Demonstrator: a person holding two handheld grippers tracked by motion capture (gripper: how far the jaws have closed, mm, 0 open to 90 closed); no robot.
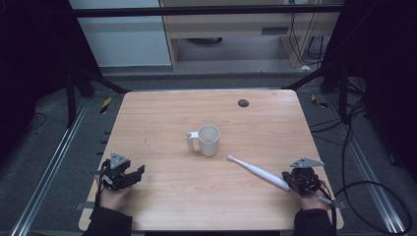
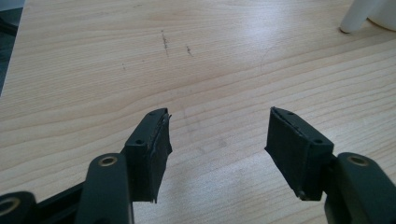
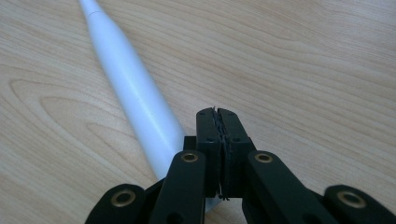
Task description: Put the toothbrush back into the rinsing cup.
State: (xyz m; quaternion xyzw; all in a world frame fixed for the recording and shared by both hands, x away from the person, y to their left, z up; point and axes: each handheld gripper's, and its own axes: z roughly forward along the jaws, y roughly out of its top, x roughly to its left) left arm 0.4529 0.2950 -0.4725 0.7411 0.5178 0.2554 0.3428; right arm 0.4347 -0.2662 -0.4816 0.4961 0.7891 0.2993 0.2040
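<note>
While jaws pressed together, toothbrush (image 3: 135,88) beside right hand-held gripper (image 3: 219,114)

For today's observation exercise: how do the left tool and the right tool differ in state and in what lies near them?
The left tool has its jaws spread wide over bare table; the right tool has its jaws pressed together, empty.
The right tool lies beside the white toothbrush, whose handle passes along its jaws; the left tool has nothing close, the white mug standing farther off.
Both are black, hand-held and low near the table's front edge.

The right gripper (image 3: 219,114), jaws pressed together, rests beside the white toothbrush (image 3: 135,93) lying on the table (image 3: 303,60)
</note>
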